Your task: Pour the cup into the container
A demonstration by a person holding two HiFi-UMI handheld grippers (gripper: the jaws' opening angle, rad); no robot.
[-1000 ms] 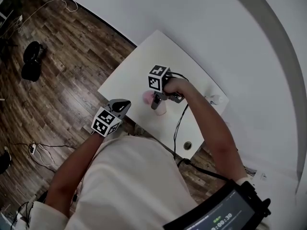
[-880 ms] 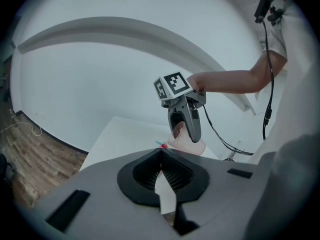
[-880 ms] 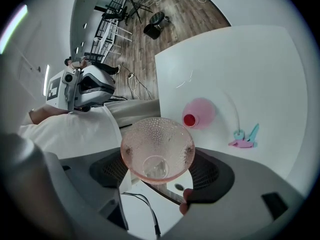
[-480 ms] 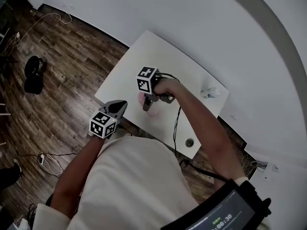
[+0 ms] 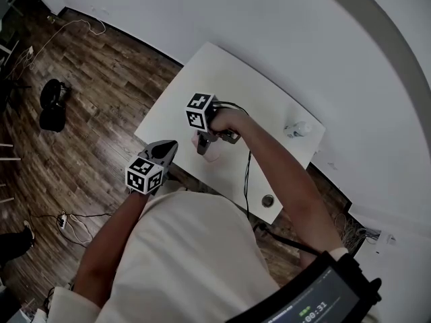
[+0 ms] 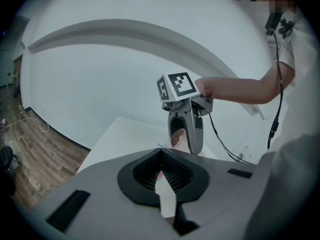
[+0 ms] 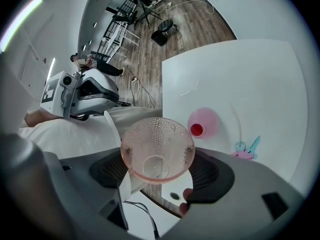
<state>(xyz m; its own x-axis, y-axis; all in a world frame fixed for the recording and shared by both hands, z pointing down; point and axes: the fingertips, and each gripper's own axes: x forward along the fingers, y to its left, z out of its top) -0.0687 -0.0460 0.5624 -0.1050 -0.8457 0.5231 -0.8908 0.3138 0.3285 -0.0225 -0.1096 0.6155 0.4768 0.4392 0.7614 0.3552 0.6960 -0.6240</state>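
Cup [image 7: 157, 151] first: it is pink see-through glass, dimpled all over, flaring from a small round base to a wide rim. Your right gripper [image 7: 159, 170] pinches it between the ribbed black pads, mouth turned toward that camera, above the smooth white table [image 7: 250, 74]. It looks empty, though the glassy sheen makes that hard to confirm. The container [image 7: 202, 124], pink and rounded with a small red opening, stands on the table just beyond the rim. In the head view the gripper hides most of the cup. A teal and pink piece [image 7: 246, 148] is too small to name. Your left gripper [image 6: 161, 156] has its pads pressed together, holding nothing.
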